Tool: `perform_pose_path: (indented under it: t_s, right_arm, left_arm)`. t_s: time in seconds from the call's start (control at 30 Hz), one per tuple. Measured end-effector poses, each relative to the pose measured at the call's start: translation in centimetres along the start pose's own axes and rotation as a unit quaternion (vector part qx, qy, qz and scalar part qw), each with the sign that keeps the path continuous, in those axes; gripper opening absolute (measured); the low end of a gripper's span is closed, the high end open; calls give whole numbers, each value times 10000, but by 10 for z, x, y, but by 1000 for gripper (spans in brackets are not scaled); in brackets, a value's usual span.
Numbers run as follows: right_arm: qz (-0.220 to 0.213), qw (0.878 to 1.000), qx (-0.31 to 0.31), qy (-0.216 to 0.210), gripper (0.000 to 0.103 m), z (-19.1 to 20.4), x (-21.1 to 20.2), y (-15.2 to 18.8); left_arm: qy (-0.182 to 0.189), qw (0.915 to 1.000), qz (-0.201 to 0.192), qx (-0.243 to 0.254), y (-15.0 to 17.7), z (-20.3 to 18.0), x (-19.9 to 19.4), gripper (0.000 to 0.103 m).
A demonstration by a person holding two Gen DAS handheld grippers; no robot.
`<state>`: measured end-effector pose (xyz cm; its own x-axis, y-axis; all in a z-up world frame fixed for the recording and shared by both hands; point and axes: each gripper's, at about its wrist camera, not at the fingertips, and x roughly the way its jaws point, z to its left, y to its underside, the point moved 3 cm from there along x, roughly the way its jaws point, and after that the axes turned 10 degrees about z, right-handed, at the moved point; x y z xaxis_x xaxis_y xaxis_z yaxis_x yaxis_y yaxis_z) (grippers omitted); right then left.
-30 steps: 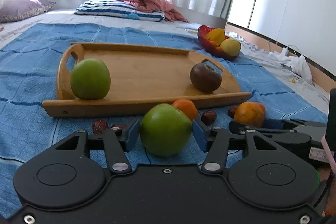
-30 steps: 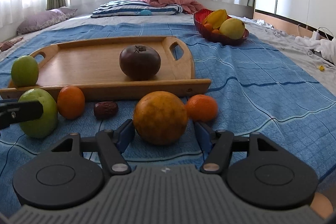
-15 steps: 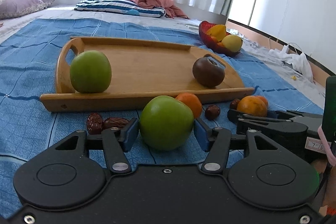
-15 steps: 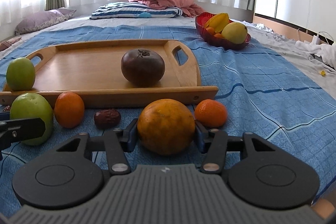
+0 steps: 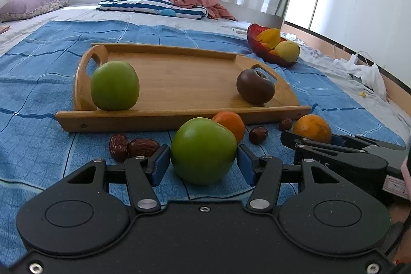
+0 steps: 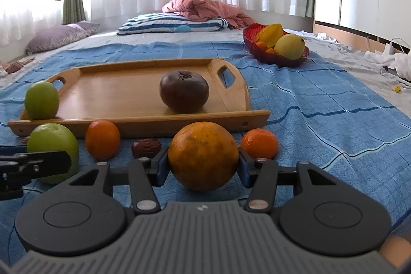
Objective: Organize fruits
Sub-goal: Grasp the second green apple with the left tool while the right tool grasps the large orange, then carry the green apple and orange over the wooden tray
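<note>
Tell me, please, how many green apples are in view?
2: one on the tray's left end, one between the left gripper's fingers on the blanket. None seems hidden.

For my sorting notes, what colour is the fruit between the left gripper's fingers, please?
Green: the apple, clearest in the left wrist view.

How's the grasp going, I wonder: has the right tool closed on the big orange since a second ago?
Yes. The right tool closed: its fingers moved inward onto the orange, and the gaps on both sides are gone.
</note>
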<state>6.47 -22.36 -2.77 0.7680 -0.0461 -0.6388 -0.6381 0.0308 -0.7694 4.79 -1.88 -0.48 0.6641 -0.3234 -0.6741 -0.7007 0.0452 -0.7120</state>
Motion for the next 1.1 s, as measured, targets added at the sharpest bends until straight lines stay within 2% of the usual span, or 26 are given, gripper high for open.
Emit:
perform_pose_path:
  t_s: [0.4,0.73,1.1]
  right_arm:
    - [-135,9992,-78,-369,56,11,-11,6]
    - [-236,9983,-71,-520,56,12,-20,9]
    - [-254,9986,-18,-472,56,11,-18,-20]
  left_arm:
    - [-212,9994,32,-281,5,3,-14,55]
    - [-391,9988,5,-282,6,1,-27,55]
    - [-487,9981,-209,-326,-21,8,-39,55]
